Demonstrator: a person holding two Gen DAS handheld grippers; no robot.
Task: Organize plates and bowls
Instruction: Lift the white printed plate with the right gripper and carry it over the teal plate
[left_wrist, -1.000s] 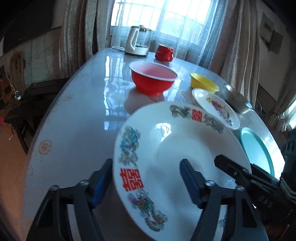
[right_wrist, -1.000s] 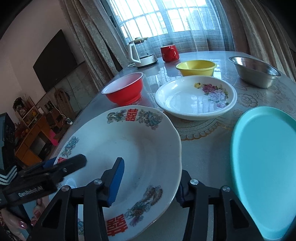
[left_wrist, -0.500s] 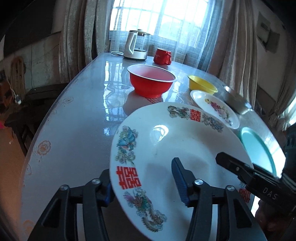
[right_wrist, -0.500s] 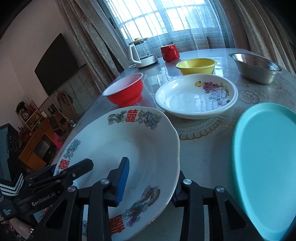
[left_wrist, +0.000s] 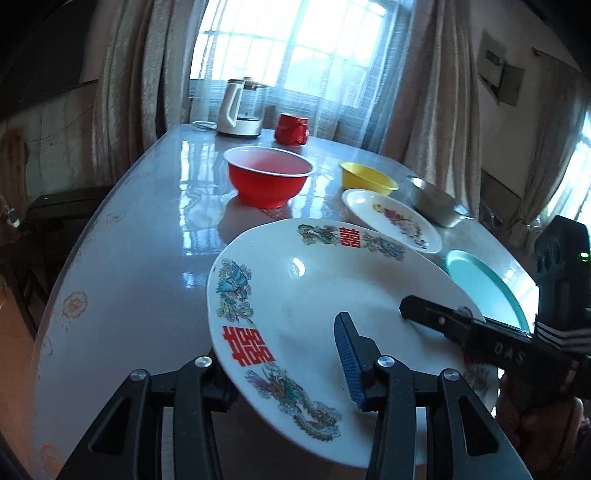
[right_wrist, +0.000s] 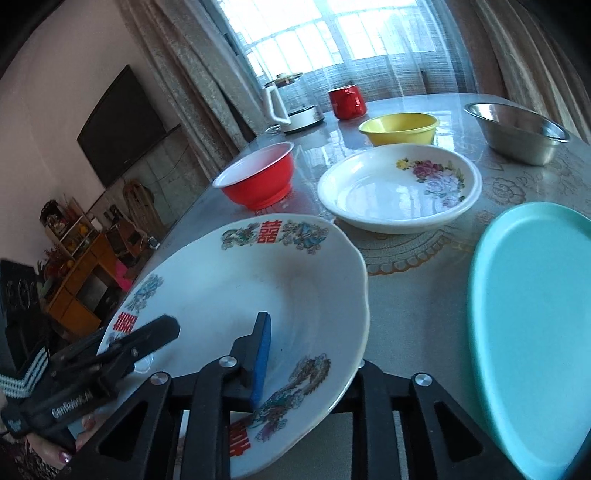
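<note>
Curtained windows back a glossy table (left_wrist: 122, 266) carrying a kettle (left_wrist: 240, 109), red mug (left_wrist: 291, 128), red bowl (left_wrist: 269, 175), yellow bowl (right_wrist: 400, 128), steel bowl (right_wrist: 517, 131), flowered plate (right_wrist: 399, 186) and teal plate (right_wrist: 535, 306). Nearest the cameras, a dragon plate (left_wrist: 314, 280) (red double-happiness characters on its rim) sits tilted, gripped from both sides. Left gripper (left_wrist: 284, 363): jaws closed on the plate's near-left rim, one blue pad inside, the other finger beneath. Right gripper (right_wrist: 314, 365): likewise clamped on the opposite rim, just beside the teal plate.
</note>
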